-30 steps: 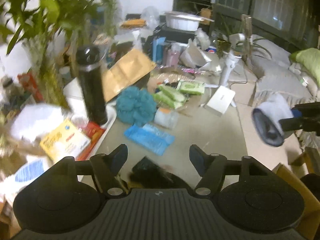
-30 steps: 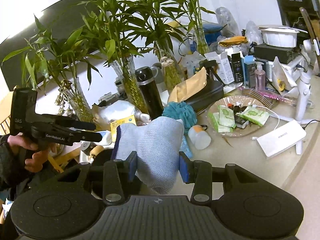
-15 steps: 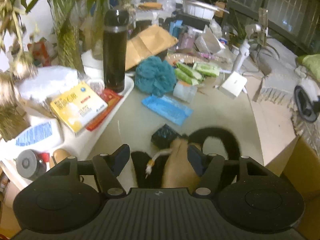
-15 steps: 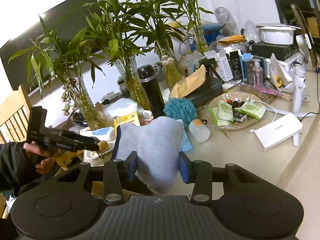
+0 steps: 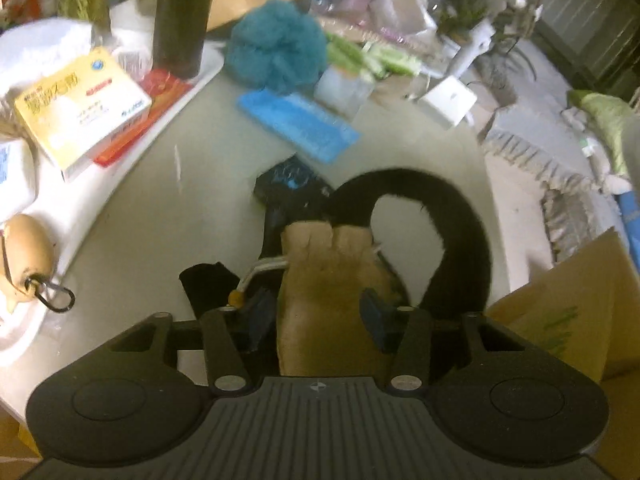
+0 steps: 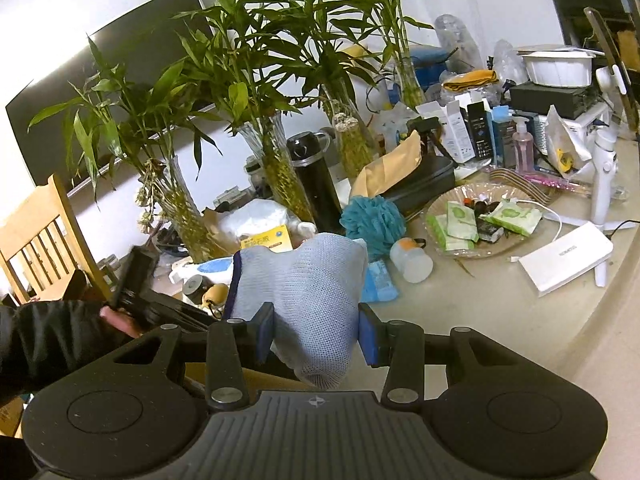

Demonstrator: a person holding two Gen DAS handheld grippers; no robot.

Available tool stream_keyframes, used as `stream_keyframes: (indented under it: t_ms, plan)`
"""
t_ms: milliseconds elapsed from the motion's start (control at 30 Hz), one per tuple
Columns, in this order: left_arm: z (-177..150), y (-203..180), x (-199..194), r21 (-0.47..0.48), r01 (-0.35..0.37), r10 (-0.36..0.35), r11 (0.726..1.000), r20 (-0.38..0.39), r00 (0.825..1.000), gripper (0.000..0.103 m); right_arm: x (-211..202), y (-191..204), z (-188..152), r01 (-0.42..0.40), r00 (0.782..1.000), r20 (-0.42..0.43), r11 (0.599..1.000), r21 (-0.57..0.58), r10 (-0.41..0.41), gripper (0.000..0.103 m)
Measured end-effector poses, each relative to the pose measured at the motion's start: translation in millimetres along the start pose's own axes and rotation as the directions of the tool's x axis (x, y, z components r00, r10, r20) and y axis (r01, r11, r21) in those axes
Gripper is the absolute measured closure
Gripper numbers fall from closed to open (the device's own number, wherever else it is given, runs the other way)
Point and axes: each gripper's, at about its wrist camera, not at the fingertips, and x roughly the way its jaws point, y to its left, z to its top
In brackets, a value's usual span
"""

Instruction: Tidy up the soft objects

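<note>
We have just been closing our left hand-held gripper (image 5: pixel 318 312) on the tan plush piece (image 5: pixel 324 280) lying on the counter (image 5: pixel 140 220); our right hand-held gripper (image 6: pixel 316 332) clamps the grey glove (image 6: pixel 304 284). Next, we judge, lift gently.

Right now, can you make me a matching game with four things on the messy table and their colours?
Things:
1. bath pouf
2. thermos
3. medicine box
4. soap bottle

Colours:
A. pink
B. yellow
C. teal
D. black

Pairs: 1-C, 2-D, 3-B, 4-A
</note>
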Motion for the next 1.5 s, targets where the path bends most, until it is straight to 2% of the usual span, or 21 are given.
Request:
stream_keyframes:
  t_ms: [33, 100, 267, 400, 467, 633, 833, 967, 1133, 1500]
  plan:
    - [0, 1, 3, -0.005, 0.005, -0.005, 1.000, -0.016, 1.000, 0.093, 0, 0, 0, -0.001, 1.000, 0.001, 1.000, 0.000, 0.001, 0.057]
    - [-2, 0, 5, -0.014, -0.009, 0.009, 1.000, -0.037, 0.999, 0.098, -1, 1, 0, -0.002, 1.000, 0.001, 1.000, -0.002, 0.002, 0.057]
    - [-4, -12, -21, 0.025, -0.072, 0.071, 0.997, 0.036, 0.997, 0.100, -2, 4, 1, 0.012, 1.000, 0.004, 1.000, -0.013, -0.012, 0.057]
    - [-1, -31, -53, 0.058, -0.114, 0.107, 0.992, 0.122, 0.987, 0.100, -6, 9, 0, 0.031, 0.999, 0.013, 0.999, -0.018, -0.030, 0.057]
    - [1, -41, -68, 0.070, -0.135, 0.122, 0.988, 0.169, 0.978, 0.100, -9, 12, -1, 0.035, 0.999, 0.017, 0.999, -0.016, -0.034, 0.057]
    - [2, -70, -114, 0.090, -0.178, 0.144, 0.980, 0.297, 0.944, 0.100, -17, 22, -3, 0.043, 0.999, 0.017, 0.999, -0.028, -0.043, 0.057]
    - [2, -97, -155, 0.095, -0.204, 0.153, 0.974, 0.385, 0.910, 0.100, -27, 36, -5, 0.055, 0.998, 0.014, 0.997, -0.050, -0.054, 0.057]
    - [-1, -117, -179, 0.098, -0.200, 0.141, 0.975, 0.421, 0.896, 0.100, -34, 45, -8, 0.050, 0.999, 0.004, 0.997, -0.065, -0.050, 0.057]
    - [-12, -136, -196, 0.096, -0.188, 0.131, 0.978, 0.422, 0.897, 0.100, -39, 58, -16, 0.038, 0.999, -0.015, 0.996, -0.086, -0.040, 0.057]
    - [-46, -161, -194, 0.100, -0.094, 0.054, 0.991, 0.346, 0.937, 0.100, -52, 73, -34, 0.014, 0.999, -0.041, 0.996, -0.093, -0.018, 0.057]
